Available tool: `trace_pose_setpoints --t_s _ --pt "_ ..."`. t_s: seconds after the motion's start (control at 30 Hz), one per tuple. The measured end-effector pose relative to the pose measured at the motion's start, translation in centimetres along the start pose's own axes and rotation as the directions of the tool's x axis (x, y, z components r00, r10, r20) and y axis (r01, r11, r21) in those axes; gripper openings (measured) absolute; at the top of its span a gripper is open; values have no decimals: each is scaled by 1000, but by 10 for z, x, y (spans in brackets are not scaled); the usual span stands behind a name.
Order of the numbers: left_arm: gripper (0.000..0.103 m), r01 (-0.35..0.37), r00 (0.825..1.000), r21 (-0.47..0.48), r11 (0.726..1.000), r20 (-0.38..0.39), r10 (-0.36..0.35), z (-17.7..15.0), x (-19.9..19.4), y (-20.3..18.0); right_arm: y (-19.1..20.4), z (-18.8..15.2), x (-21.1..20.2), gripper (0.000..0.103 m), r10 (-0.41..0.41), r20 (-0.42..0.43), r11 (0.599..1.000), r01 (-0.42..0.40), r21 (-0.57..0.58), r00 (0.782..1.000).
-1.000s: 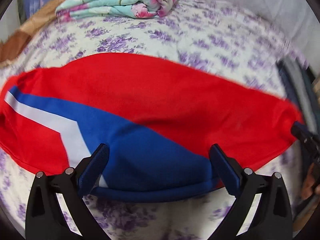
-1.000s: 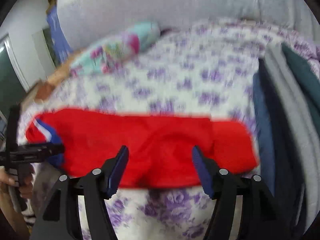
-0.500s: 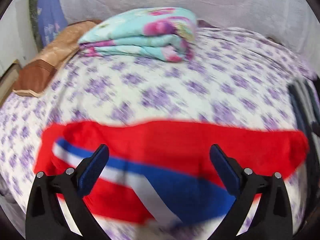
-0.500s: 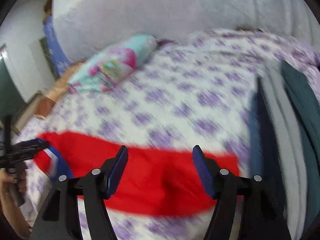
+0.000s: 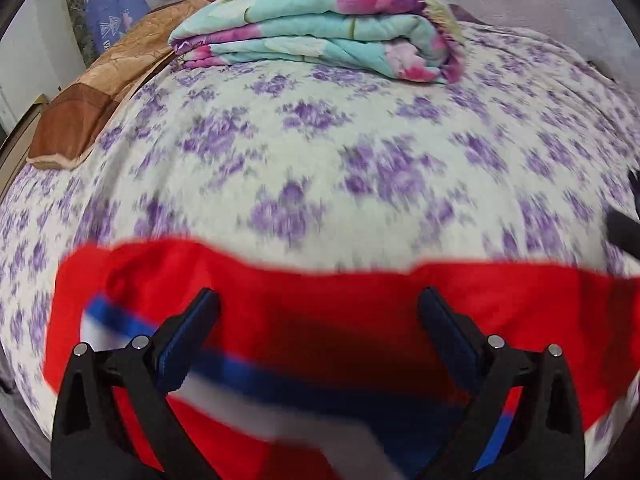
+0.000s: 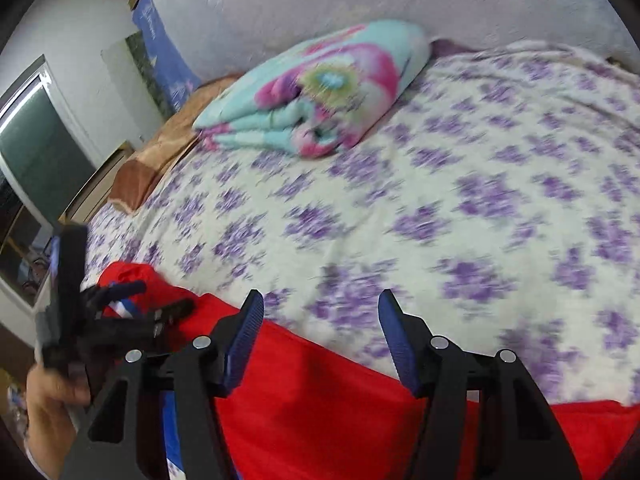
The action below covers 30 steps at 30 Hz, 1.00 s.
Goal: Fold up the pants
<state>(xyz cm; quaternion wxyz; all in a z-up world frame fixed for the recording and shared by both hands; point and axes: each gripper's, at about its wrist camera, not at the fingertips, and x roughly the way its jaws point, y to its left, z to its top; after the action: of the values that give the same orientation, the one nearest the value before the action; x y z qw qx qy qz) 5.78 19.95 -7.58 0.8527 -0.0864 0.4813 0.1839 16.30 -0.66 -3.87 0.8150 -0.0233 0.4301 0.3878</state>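
Observation:
The red pants (image 5: pixel 320 320) with a blue and white stripe (image 5: pixel 280 384) lie folded lengthwise across the near edge of the bed. My left gripper (image 5: pixel 318 312) is open and empty, held just above them. My right gripper (image 6: pixel 320 312) is open and empty, above the red cloth (image 6: pixel 320 400) near the other end. The left gripper (image 6: pixel 160 304) also shows at the left of the right wrist view, open over the striped end.
The bed has a white sheet with purple flowers (image 5: pixel 320 160). A folded teal and pink floral blanket (image 5: pixel 328 28) lies at the far side. A brown pillow (image 5: pixel 80 120) lies at the far left. A grey wall (image 6: pixel 360 0) is behind.
Both grippers have drawn back and tilted up from the pants. The pants now sit low in both views and more of the bed shows. Both grippers stay open.

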Motion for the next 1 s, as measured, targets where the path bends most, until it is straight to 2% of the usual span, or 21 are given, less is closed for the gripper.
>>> trace_pose_setpoints --t_s 0.07,0.17,0.2,0.27,0.37,0.43,0.47,0.53,0.57,0.63,0.7,0.77,0.8,0.83,0.9,0.93,1.0 --pt "98 16 1000 0 1000 13 -16 -15 -4 1 14 3 14 60 44 -32 998 -45 -42 999" --pt "98 68 998 -52 996 3 -68 -31 -1 11 38 9 37 60 143 -118 987 -151 -62 983" --pt "98 83 997 -61 995 8 -83 -32 -1 14 50 11 45 58 145 -140 984 -158 -87 979" --pt "98 85 996 -58 995 8 -84 -33 -2 15 65 11 55 36 151 -175 978 -173 -117 973" --pt "98 82 997 -40 996 9 -81 -36 -3 13 83 1 70 24 131 -248 970 -176 -170 960" --pt "98 101 995 -38 994 -6 -102 -36 -6 15 90 -16 75 20 80 -280 959 -151 -239 957" --pt "98 121 992 -49 991 -13 -122 -35 -9 18 91 -21 72 19 85 -277 954 -159 -253 957" --pt "97 177 984 -91 980 22 -176 -30 -25 30 87 -25 60 15 126 -276 950 -196 -242 953" --pt "97 188 982 -100 977 51 -183 -26 -33 34 86 -27 55 14 136 -273 948 -206 -244 952" --pt "98 152 985 -83 985 99 -144 -10 -43 34 85 -29 51 12 133 -264 945 -203 -257 955" --pt "98 129 988 -62 990 88 -123 2 -36 26 84 -29 51 12 134 -263 947 -202 -249 955" --pt "98 100 995 -31 994 10 -100 2 -15 16 85 -24 49 15 129 -250 947 -194 -255 960" --pt "98 65 997 -7 998 -45 -66 -5 0 9 81 -19 46 15 129 -237 950 -188 -249 963" --pt "98 57 996 3 998 -66 -56 -13 10 6 79 -15 44 17 129 -220 953 -182 -240 967" --pt "98 65 998 -18 998 3 -65 -30 9 9 75 -2 45 32 129 -186 961 -169 -220 974" --pt "98 76 997 -33 997 9 -75 -32 7 12 75 3 49 41 129 -188 961 -169 -220 974" --pt "98 97 995 -62 993 4 -97 -33 4 17 81 7 66 44 146 -246 953 -203 -223 958"
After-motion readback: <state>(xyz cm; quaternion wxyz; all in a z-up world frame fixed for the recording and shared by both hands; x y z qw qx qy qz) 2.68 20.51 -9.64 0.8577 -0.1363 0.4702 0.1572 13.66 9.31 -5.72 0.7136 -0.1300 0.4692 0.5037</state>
